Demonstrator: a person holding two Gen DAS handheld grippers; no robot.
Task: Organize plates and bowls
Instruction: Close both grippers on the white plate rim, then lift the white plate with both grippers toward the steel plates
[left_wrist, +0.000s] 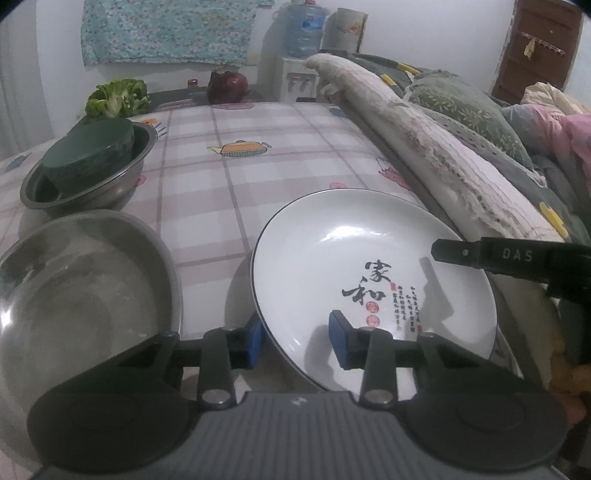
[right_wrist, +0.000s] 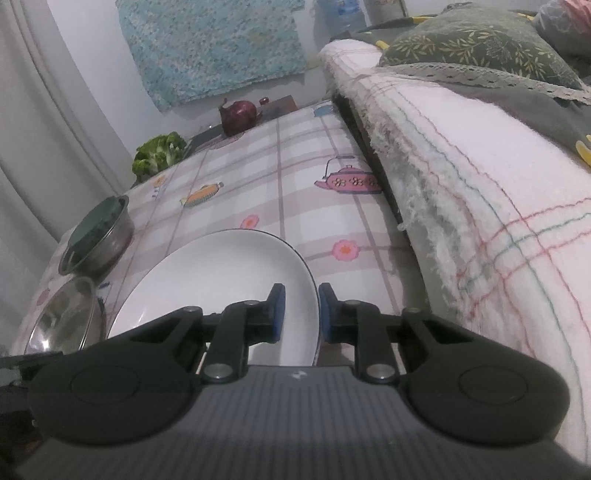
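Note:
A white plate (left_wrist: 351, 258) with black calligraphy lies on the plaid tablecloth (left_wrist: 258, 177), hard against the bedding. My left gripper (left_wrist: 296, 339) straddles its near-left rim: one blue pad sits outside the rim, the other hovers over the inside, and white shows between them, so it is open. My right gripper (right_wrist: 301, 314) is shut on the right rim of the plate (right_wrist: 221, 273); its black finger (left_wrist: 461, 254) reaches over that rim in the left wrist view. An empty steel bowl (left_wrist: 74, 288) stands left of the plate. Behind it, a second steel bowl (left_wrist: 122, 184) holds an upturned green bowl (left_wrist: 88, 155).
Rolled blankets and pillows (left_wrist: 443, 155) form a wall along the table's right edge. Green lettuce (left_wrist: 118, 96) and a dark red round thing (left_wrist: 227, 86) sit at the far end. A water jug (left_wrist: 304, 29) stands behind. Bare cloth lies between the bowls and the bedding.

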